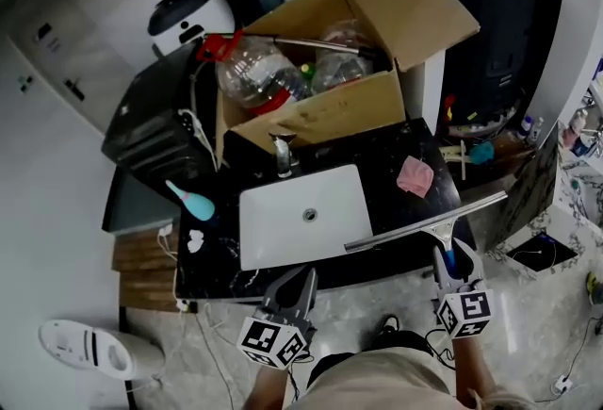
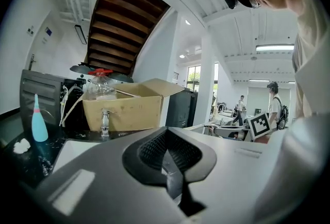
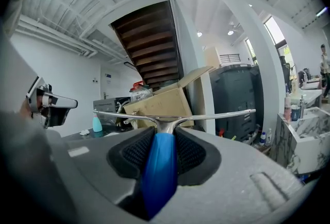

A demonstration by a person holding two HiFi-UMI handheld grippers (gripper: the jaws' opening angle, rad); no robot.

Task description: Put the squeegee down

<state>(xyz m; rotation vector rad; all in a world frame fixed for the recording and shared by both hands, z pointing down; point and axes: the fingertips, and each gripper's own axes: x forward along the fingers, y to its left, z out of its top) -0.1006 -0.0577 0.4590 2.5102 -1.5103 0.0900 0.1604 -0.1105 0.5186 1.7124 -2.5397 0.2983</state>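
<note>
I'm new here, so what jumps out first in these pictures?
The squeegee, its blue handle clamped in the right gripper, holds a long metal blade over the front right corner of the black counter. Behind the white sink, an open cardboard box stuffed with clear plastic bottles dominates the back.

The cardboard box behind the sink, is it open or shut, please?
Open: the cardboard box has its flaps folded outward, and plastic bottles show inside.

Empty left tongs (image 2: pixel 171 164) together, before cardboard box (image 2: pixel 126 110), faucet (image 2: pixel 104 122), teal bottle (image 2: pixel 39 125)
</note>
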